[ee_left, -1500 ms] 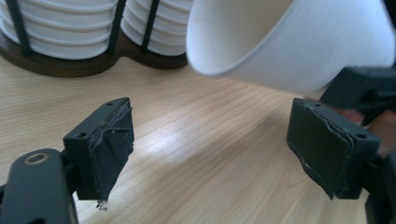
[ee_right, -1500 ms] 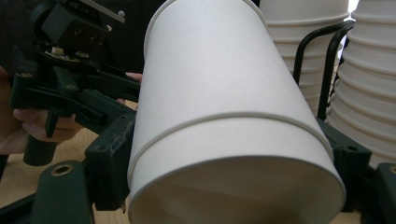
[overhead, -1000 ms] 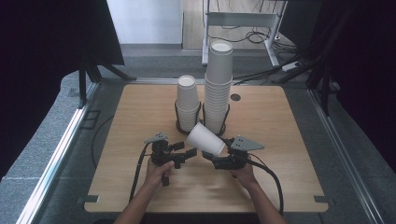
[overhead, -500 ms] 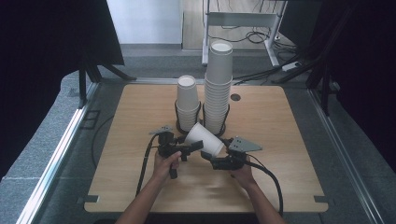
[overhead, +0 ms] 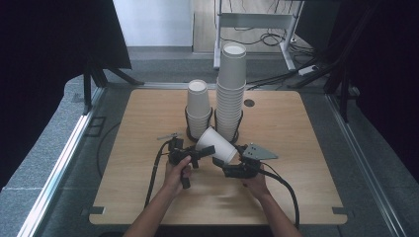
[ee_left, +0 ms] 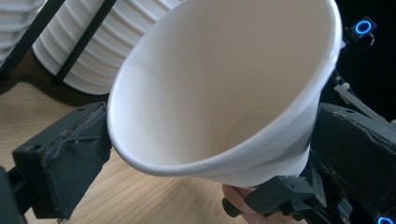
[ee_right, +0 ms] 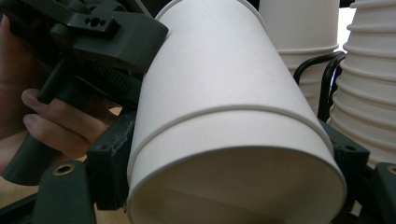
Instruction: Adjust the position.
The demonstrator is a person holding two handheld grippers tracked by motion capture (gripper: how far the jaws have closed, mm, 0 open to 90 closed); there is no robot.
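A white paper cup [overhead: 217, 144] hangs tilted over the table's middle, with its mouth to the left and its base to the right. My right gripper [overhead: 229, 161] is shut on the cup near the base, one jaw on each side [ee_right: 229, 154]. A ridge circles the cup's wall [ee_right: 224, 112]. My left gripper [overhead: 201, 150] is at the cup's mouth [ee_left: 210, 116]. Its jaws have just been opening and stand wide on either side of the rim, not pressing on it. Inside, the cup [ee_left: 224, 84] holds nothing.
Just behind the cup stand a short stack of cups [overhead: 198, 106] and a tall stack [overhead: 231, 89], each in a black wire holder. The wooden table [overhead: 306, 148] has bare room left, right and in front. Cables trail from both grippers toward the near edge.
My left gripper has moved right to the cup and opened, so its jaws now flank the cup's mouth. The right gripper and the cup have stayed put.
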